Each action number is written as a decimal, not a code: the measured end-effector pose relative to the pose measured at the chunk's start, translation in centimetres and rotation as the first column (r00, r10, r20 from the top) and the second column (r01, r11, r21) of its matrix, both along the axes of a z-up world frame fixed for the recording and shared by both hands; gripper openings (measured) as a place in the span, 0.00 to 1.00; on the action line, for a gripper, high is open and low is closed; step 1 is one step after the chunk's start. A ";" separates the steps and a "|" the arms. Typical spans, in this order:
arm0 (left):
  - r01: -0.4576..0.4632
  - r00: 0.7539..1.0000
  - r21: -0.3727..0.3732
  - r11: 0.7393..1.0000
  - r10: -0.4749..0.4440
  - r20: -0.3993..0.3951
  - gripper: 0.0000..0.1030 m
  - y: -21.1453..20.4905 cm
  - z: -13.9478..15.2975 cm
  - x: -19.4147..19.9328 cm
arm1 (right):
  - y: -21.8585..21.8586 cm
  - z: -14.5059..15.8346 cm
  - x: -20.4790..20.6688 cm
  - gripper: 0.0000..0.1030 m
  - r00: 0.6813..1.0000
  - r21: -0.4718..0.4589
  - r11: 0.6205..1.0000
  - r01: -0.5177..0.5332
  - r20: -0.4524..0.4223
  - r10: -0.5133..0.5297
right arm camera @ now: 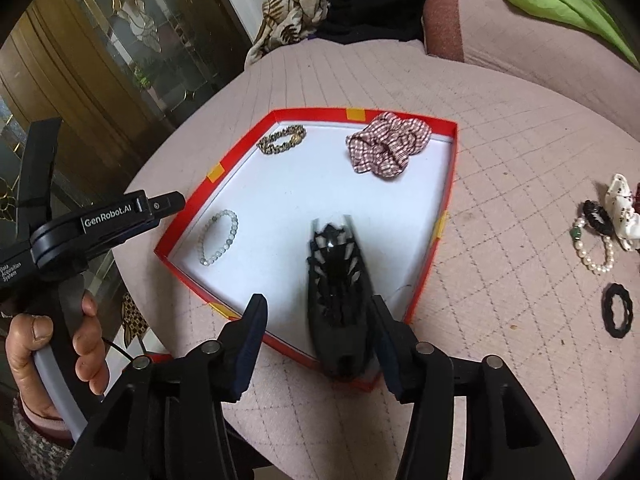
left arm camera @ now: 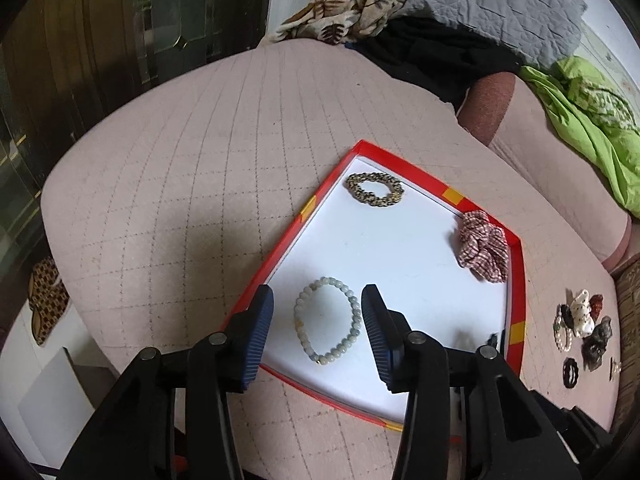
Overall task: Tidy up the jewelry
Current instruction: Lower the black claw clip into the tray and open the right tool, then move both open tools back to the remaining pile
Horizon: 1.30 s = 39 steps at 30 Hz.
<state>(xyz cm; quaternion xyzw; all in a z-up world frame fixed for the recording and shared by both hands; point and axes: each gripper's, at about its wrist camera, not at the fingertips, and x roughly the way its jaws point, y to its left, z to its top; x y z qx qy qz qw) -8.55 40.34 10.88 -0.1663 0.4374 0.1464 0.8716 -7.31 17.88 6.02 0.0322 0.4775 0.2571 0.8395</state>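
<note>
Black hair claw (right arm camera: 340, 296) against the right gripper's (right arm camera: 318, 344) spread fingers at the red tray's (right arm camera: 448, 184) near edge, pale bead bracelet (left arm camera: 327, 320) between the left gripper's (left arm camera: 318, 334) spread fingers, scrunchie (right arm camera: 388, 146) at far corner.

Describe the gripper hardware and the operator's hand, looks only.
Left gripper and right gripper: black plastic linkage arms, silver pivot pins, dark blue ribbed pads. The left body reads "GenRobot.AI" in white, with a thin black cable. The bare left hand shows a pink cuff.
</note>
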 end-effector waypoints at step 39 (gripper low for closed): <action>0.372 0.885 0.252 0.893 -0.423 0.195 0.88 -21.0 7.2 -2.7 | -29.9 -0.8 -6.9 0.68 0.870 -0.012 0.870 0.493 0.027 -0.492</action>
